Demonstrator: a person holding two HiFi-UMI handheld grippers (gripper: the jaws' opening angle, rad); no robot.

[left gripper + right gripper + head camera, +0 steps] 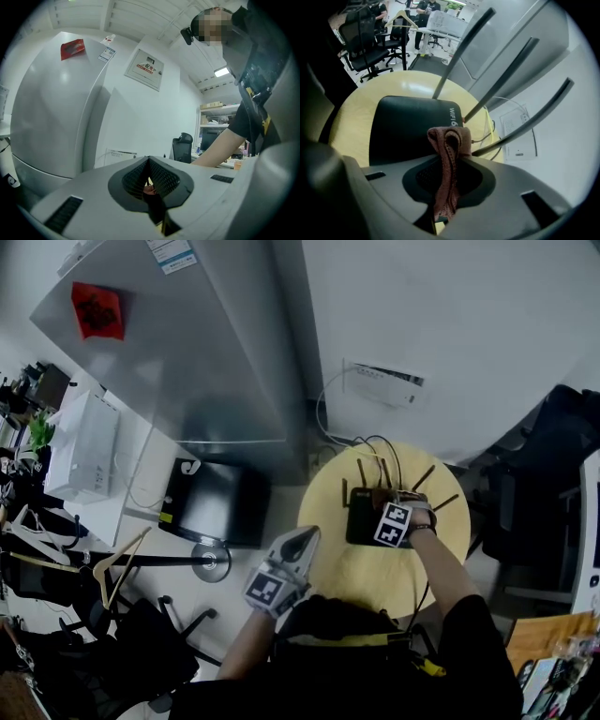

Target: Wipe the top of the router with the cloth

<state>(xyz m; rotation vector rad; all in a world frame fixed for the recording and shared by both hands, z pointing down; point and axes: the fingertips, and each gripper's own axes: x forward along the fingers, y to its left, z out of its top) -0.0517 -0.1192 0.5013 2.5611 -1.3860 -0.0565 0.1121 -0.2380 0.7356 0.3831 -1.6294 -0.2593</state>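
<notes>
Up close, cloth (449,154) above router (408,126).

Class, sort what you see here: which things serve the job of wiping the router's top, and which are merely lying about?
Job in hand: black flat router with antennas; reddish-brown cloth, clamped in the right gripper; round yellow table bearing the router.
Lying about: grey refrigerator; white wall-mounted box; white carton; black office chair.

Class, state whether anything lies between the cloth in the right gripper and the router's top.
Nothing visible does. The right gripper, shut on the cloth, hangs over the router and its bare black top; the antennas rise at the far edge, outside the path.
</notes>
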